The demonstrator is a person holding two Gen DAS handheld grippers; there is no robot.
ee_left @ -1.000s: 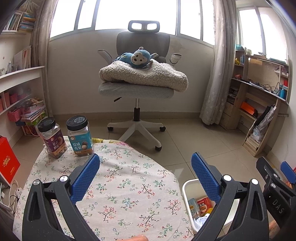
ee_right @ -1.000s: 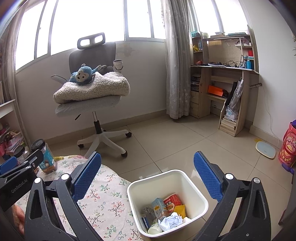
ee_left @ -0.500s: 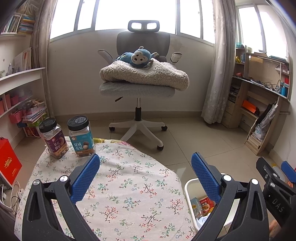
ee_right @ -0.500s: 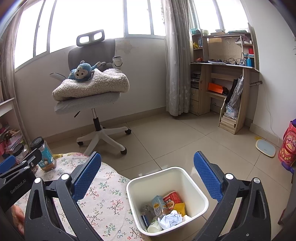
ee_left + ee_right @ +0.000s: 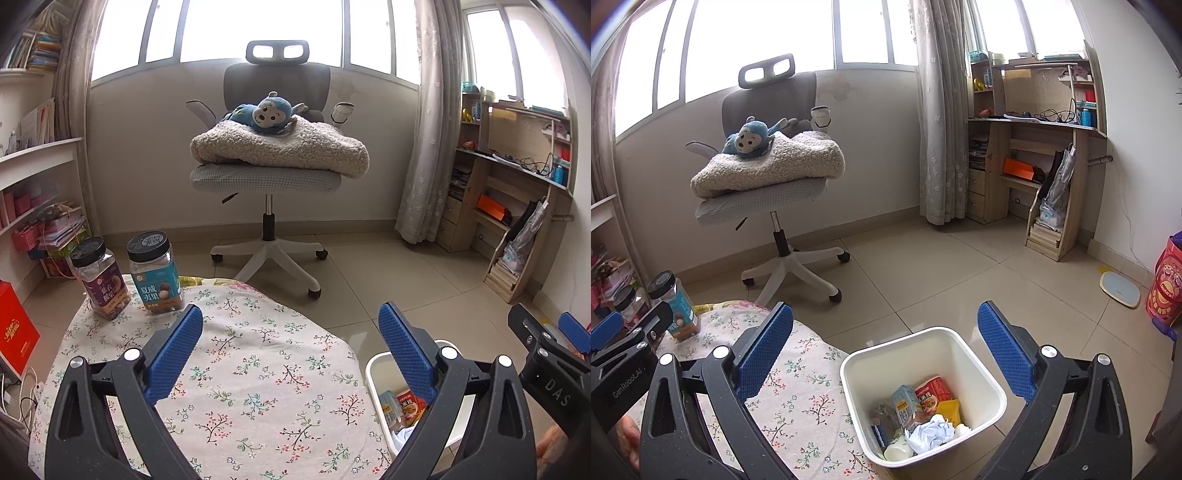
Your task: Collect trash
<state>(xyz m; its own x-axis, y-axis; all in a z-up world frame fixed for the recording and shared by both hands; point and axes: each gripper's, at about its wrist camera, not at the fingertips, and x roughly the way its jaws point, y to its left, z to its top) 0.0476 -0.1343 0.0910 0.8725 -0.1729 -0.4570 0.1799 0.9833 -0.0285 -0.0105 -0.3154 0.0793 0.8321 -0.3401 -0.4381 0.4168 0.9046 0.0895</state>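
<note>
Both pairs of blue fingers are spread wide and hold nothing: the left gripper point(image 5: 290, 345) hangs over the floral tablecloth point(image 5: 258, 373), the right gripper point(image 5: 884, 352) over the white bin point(image 5: 988, 378) just beside it, where the milk carton point(image 5: 905, 404), red packet point(image 5: 932, 393) and crumpled paper point(image 5: 932, 435) lie. No loose trash shows on the cloth, so the likeliest slip is grabbing one of the two nut jars point(image 5: 157, 271) at its far edge, well apart from the bin. Beyond stand a tiled floor point(image 5: 923, 266), an office chair point(image 5: 266, 173) and a wooden desk point(image 5: 1030, 162).
</note>
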